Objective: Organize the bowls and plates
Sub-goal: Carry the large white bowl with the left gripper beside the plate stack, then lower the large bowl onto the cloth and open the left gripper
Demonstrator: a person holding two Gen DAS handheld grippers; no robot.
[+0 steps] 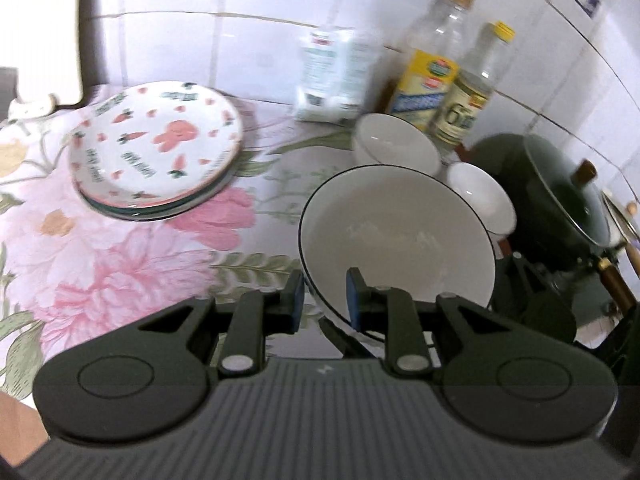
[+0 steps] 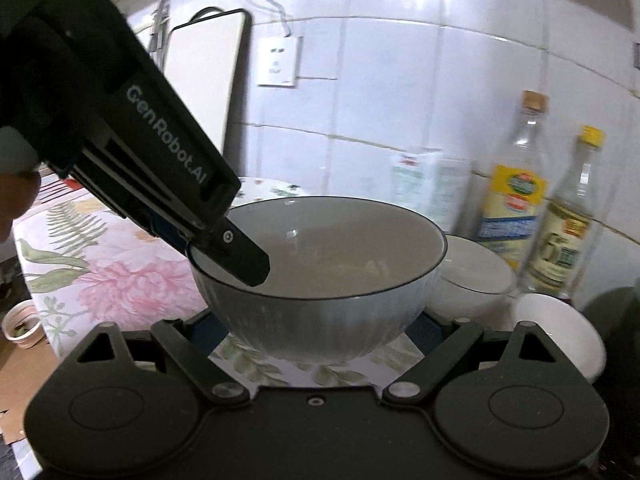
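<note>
- Far left on the flowered tablecloth sits a stack of plates; the top one is white with pink rabbit and carrot prints, and darker-rimmed plates show under it.
- Further right, the left gripper has its two blue-padded fingers on either side of the near rim of the big white bowl, one outside the wall and one inside. From the right wrist view the same gripper comes down from the upper left with one finger reaching inside the rim, so it looks clamped on that bowl's edge.
- The big bowl has a thin dark line round its rim and looks empty apart from a faint smear at the bottom.
- The right gripper is spread wide, its fingers on either side of the bowl's lower body; I cannot tell whether they touch it.
- Behind and to the right of the big bowl are two smaller white bowls, one nearer the wall, the other just beside the big bowl's right edge.
- Against the tiled wall stand a blurred white packet and two glass bottles with yellow labels.
- Far right is a dark green pot with a glass lid.
</note>
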